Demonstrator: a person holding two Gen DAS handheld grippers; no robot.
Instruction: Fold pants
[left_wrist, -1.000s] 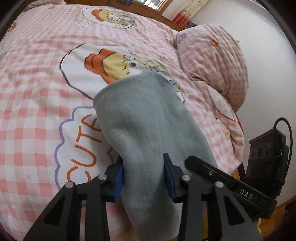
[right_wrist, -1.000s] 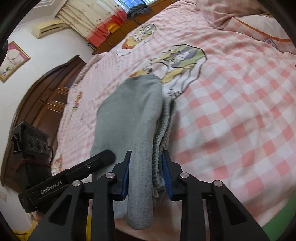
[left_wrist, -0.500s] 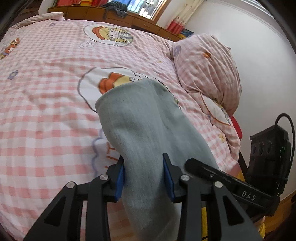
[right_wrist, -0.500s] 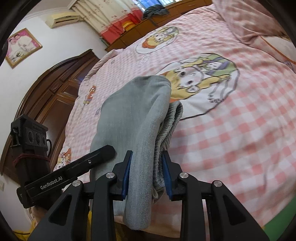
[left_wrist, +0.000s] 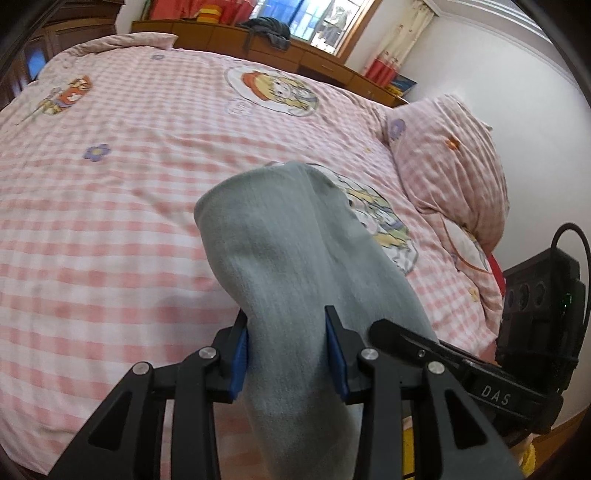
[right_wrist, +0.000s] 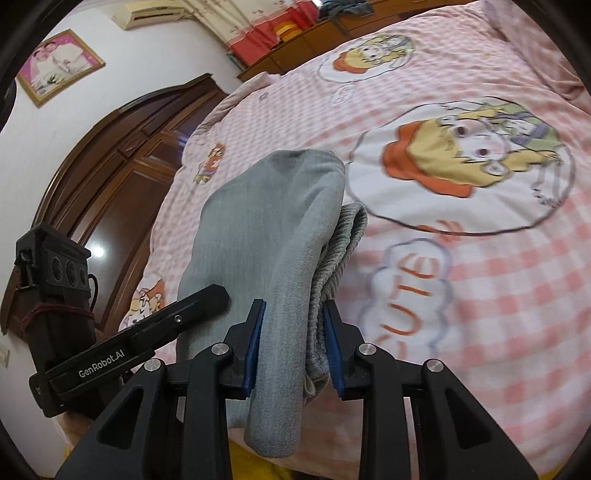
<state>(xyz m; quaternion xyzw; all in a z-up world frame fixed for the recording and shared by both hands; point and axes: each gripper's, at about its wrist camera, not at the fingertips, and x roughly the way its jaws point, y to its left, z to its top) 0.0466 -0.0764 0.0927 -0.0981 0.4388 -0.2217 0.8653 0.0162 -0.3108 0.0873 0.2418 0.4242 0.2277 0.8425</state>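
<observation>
A wide bed (left_wrist: 110, 229) with a pink checked cover printed with cartoon figures fills both wrist views; a matching pillow (left_wrist: 450, 166) lies at its far right, and a dark wooden wardrobe (right_wrist: 122, 166) stands to the left. The grey pants (left_wrist: 288, 258), bunched into a thick layered bundle, are raised above the near edge of the bed, between the two grippers. The left gripper (left_wrist: 288, 354) is clamped on one end of the bundle. The right gripper (right_wrist: 291, 347) pinches the other end, ribbed waistband (right_wrist: 340, 251) included. The step in hand looks like carrying the fabric out over the bed. Next, both hands probably need to lower together and lay the bundle flat before making the next fold.
</observation>
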